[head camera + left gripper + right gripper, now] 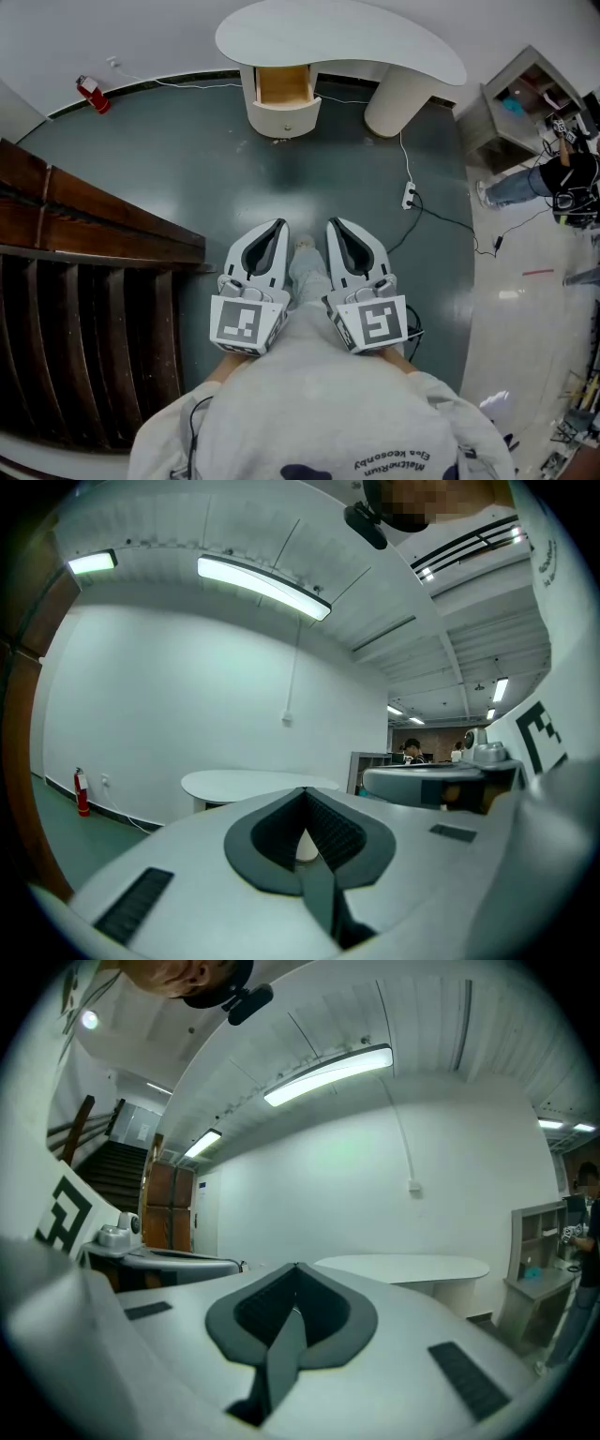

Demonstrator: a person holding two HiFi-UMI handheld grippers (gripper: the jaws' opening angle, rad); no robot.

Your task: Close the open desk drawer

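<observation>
Jaws on both my tools are pressed together with nothing between them. The left tool [279,225] and the right tool [334,225] sit side by side just below the middle of the head view, close in front of my body, their tips aimed up the frame.

Beyond the tips lies a broad stretch of dark green floor [187,178]. At the top centre stands the white kidney-shaped bench [394,42] on its two round cream pedestals. The open drawer with the pale wooden inside [282,84] sticks out of the left pedestal towards me, and its rounded cream front [284,120] faces down the frame. It is well apart from both tools.

What the next move turns on, as I judge it, is line and direction. The drawer slides along the up-and-down line of the frame, so the push must go straight up the frame against that front. The drawer sits almost directly above the tip of my left tool, while my right tool points at the gap between the pedestals. So the left is the better placed, though neither is truly nearer. I must first walk across the floor. A white power strip [410,195] with its cable lies to the right, clear of that straight path.
</observation>
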